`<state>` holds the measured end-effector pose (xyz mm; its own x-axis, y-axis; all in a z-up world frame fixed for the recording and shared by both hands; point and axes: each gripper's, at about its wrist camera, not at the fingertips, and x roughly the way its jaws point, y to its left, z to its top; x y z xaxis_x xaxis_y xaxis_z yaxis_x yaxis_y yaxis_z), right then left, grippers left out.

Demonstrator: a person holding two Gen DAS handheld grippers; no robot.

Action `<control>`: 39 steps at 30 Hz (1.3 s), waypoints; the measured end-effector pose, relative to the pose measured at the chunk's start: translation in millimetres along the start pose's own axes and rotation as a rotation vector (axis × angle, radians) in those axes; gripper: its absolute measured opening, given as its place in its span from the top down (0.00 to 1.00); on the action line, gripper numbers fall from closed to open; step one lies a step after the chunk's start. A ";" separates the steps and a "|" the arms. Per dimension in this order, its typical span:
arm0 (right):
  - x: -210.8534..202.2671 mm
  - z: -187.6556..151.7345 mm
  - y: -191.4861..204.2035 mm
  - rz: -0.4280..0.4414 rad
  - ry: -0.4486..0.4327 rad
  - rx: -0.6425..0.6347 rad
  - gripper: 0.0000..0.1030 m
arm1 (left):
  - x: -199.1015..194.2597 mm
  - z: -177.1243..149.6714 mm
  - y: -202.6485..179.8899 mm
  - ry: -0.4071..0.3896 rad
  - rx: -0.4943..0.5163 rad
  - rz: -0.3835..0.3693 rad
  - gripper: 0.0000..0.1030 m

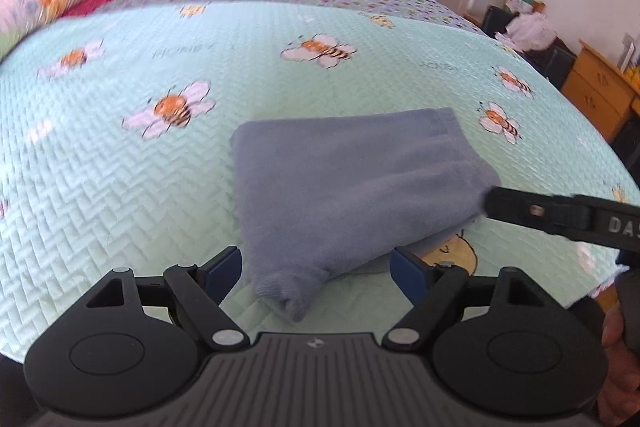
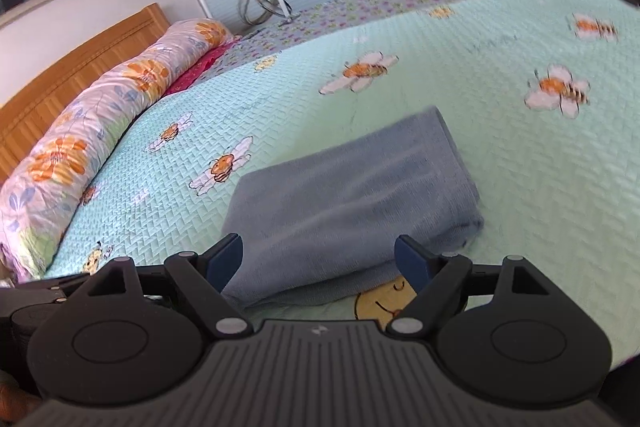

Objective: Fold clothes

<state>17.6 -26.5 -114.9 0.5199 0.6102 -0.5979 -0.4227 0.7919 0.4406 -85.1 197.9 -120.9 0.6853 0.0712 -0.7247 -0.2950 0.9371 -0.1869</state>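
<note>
Bedroom, mint bee quilt [image 1: 120,187] as work surface. Left wrist view: blue garment [image 1: 352,179] lies mid-quilt, partly folded, a bunched cuff end nearest the camera. Left gripper [image 1: 318,269] wide, empty, cuff between its jaws but untouched. Right gripper's finger [image 1: 560,213] sits at the garment's right edge.

Right wrist view: right gripper [image 2: 320,261] wide, empty, over the garment's near edge. Likely best: pinch both near corners evenly, fold away, keep edges aligned.

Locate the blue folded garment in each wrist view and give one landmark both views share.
Left wrist view: the blue folded garment lies centre frame on the bee-print bedspread, its near corner between the open fingers.
Right wrist view: the garment lies centre, just beyond the fingers.
Shared landmark: the yellow smiley print at the garment's near edge.
</note>
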 end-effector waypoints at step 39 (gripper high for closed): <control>134.2 44.1 -152.5 0.292 0.201 0.592 0.44 | 160.6 78.2 81.3 0.184 -0.361 -0.336 0.62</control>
<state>184.5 -64.4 -232.8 0.2740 0.8296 -0.4864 -0.0180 0.5101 0.8599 53.1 312.3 -200.6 0.6627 -0.3049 -0.6840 -0.3118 0.7181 -0.6221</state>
